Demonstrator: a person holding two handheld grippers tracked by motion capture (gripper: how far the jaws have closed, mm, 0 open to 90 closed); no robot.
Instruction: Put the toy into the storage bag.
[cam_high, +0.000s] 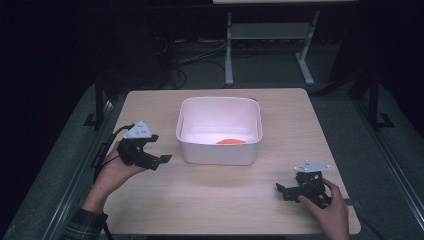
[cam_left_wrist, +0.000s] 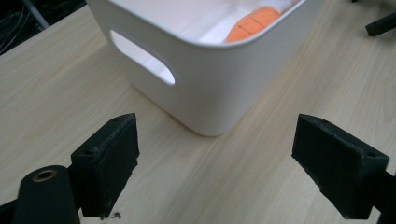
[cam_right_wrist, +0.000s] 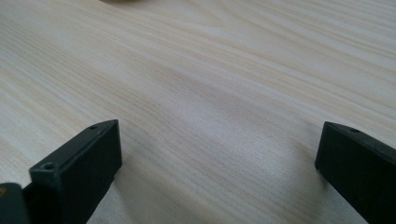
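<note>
Left gripper jaws spread wide, empty; white bin corner just ahead between them, orange piece inside. Right gripper jaws released, bare table between them.

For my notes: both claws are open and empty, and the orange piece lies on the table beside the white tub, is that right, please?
Not quite: the orange piece lies inside the white tub, as the high view shows. Both the left claw and right claw are indeed open and empty.

- A lab or test room, dimly lit, with dark surroundings.
- A lone pale wooden worktop on grey carpet.
- Loose cables on the floor behind.
- Metal legs of a second table beyond.
</note>
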